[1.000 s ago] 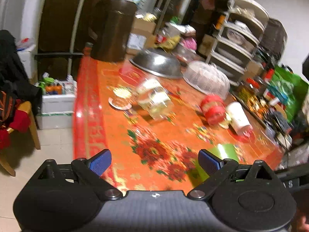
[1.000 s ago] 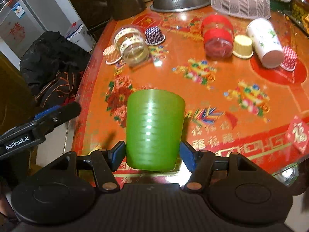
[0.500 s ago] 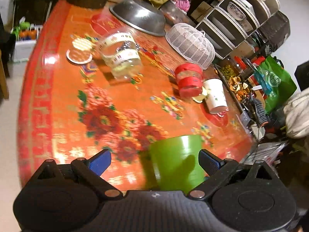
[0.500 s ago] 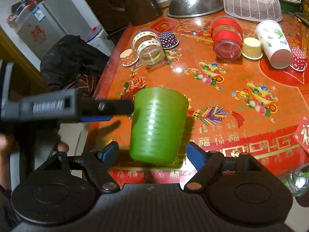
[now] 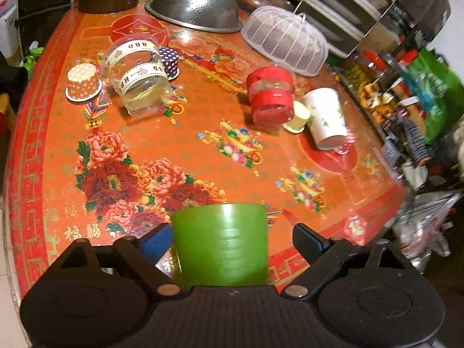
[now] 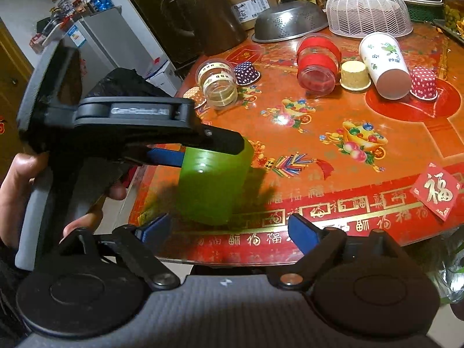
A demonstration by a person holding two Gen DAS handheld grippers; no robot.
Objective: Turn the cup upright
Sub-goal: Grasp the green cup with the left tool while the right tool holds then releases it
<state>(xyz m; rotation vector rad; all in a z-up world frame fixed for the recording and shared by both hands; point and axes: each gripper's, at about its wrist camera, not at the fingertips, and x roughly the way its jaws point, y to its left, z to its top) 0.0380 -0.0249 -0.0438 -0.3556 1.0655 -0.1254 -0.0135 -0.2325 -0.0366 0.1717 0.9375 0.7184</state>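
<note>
Straddling the green cup, your left claw sits with its jaws spread around it: the left pad looks to be touching the wall, the right pad stands just clear, so nothing is gripped yet. The cup stands on the tabletop near its front edge, upside down by the look of its closed, narrower top, long axis vertical. Your left hand is the nearer one; the right claw hangs released just short of the cup. Farther back, from left to right, a clear jar lies on its side with what may be a little yellowish liquid, a red-banded jar lies tipped, and a white paper cup lies on its side; whether these two hold anything is unclear.
</note>
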